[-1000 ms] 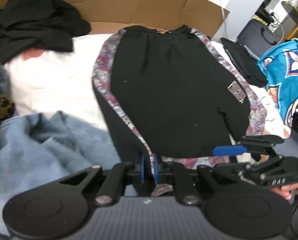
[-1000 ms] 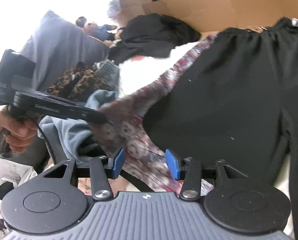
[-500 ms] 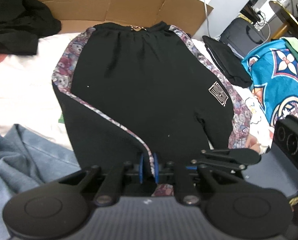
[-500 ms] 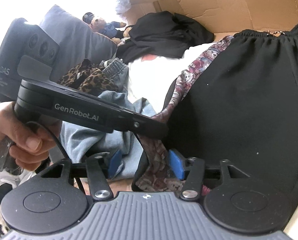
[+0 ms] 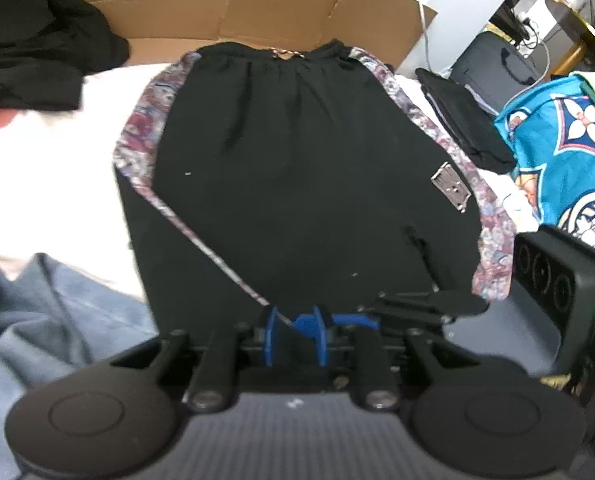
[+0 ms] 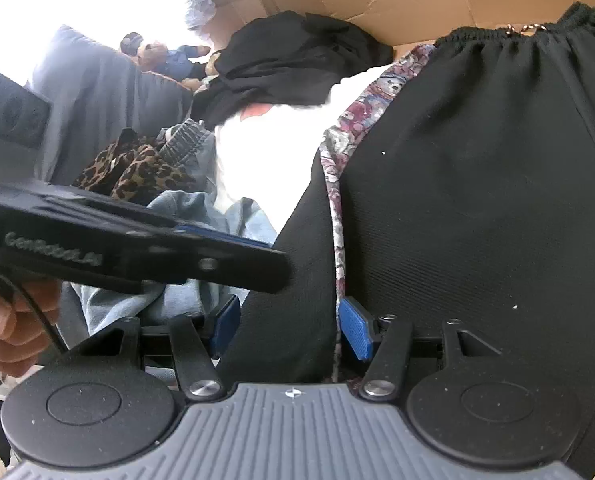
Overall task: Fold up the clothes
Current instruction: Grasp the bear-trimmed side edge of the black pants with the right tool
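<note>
Right now the black pants (image 5: 297, 184) lie flat on the bed, near hem in both grippers: left gripper (image 5: 295, 334) nearly together, right gripper (image 6: 291, 326) apart, so the hem may slip out

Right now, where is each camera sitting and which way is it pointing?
Left wrist: on the left gripper, looking along the black shorts toward the cardboard box; the right gripper shows at lower right.
Right wrist: on the right gripper, facing the shorts' left edge; the left gripper and a hand show at left.
Shared: shorts, box, black clothing pile.
</note>
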The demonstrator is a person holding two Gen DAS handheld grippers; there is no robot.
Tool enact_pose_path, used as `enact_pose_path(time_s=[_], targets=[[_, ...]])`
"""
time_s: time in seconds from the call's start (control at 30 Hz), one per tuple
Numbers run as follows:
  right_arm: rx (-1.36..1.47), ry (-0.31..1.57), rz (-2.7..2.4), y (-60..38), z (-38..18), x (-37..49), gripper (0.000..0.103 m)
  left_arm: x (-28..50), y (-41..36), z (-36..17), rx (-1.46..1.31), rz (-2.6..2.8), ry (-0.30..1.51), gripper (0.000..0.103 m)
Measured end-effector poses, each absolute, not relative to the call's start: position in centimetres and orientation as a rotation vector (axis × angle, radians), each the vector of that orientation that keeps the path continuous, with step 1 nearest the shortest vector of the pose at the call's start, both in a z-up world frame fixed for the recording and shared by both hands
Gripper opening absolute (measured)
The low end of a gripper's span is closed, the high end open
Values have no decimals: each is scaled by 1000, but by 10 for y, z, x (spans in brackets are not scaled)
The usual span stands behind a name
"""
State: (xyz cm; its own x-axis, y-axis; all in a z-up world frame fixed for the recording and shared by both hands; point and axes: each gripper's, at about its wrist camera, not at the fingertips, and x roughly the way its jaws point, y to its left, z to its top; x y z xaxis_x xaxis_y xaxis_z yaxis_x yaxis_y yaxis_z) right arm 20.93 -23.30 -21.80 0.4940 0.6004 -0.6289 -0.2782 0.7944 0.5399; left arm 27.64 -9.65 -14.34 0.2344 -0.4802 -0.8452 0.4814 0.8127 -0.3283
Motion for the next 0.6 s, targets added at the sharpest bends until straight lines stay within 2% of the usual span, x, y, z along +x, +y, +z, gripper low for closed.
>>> enact_pose_path(time_s=[0.4,0.57,0.6], targets=[[439,996,472,-236,-237,206,62,254,-37,-135,-20,-550,1152,26],[487,1027,485,-236,-244,203,60,240,-11,-140,-56,-498,1173,26],[505,1031,487,-236,-246,204,56,238,-8,-139,-63,-495,1170,26]])
